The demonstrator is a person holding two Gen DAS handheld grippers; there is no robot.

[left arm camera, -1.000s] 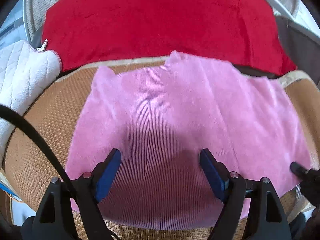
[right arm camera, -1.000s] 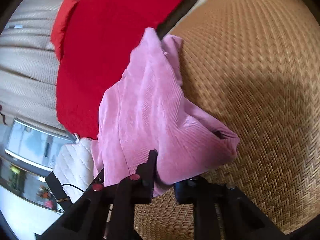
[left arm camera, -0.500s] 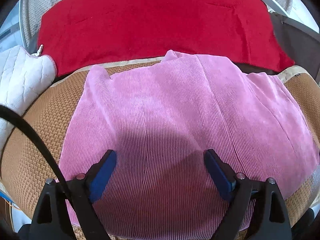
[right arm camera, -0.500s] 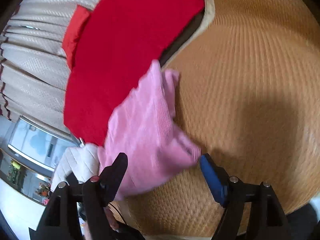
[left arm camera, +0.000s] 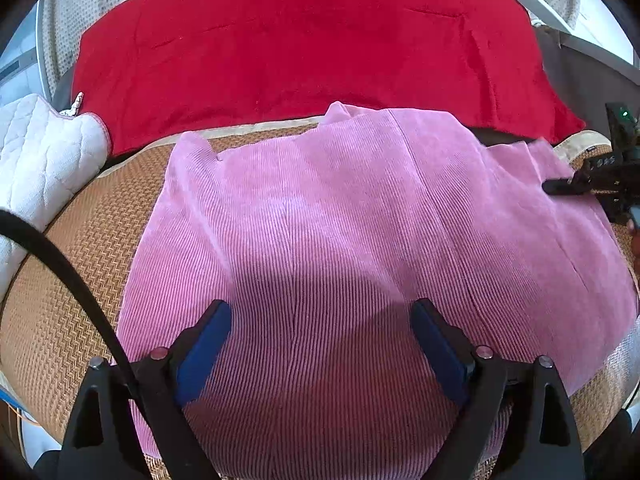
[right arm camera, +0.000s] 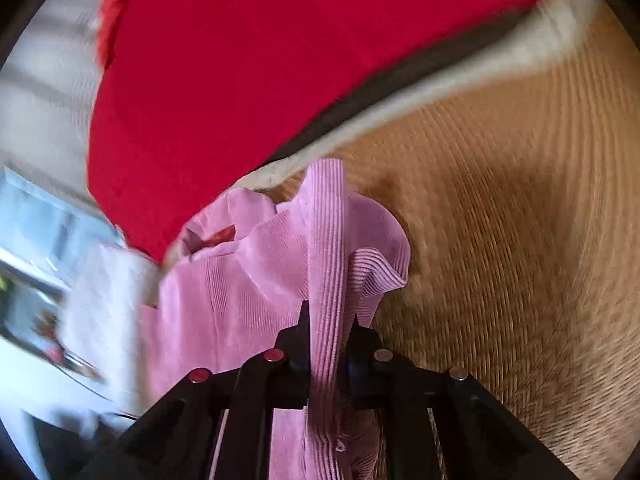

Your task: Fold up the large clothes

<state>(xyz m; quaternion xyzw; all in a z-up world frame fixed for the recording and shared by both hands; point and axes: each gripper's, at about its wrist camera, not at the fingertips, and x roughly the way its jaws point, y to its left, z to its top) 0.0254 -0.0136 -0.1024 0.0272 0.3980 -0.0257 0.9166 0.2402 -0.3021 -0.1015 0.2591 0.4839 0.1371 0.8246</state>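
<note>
A pink corduroy garment lies spread on a woven mat. My left gripper is open and hovers just above the garment's near part, holding nothing. My right gripper is shut on a ribbed edge of the pink garment and lifts it into a bunched fold above the mat. In the left wrist view the right gripper shows at the garment's far right corner.
A red blanket lies behind the mat, also in the right wrist view. A white quilted cushion sits at the left. A black cable crosses the left wrist view.
My right gripper let go of the garment, opened, then shut again on its edge further back. The garment has been spread wider. The left gripper stayed open above it.
</note>
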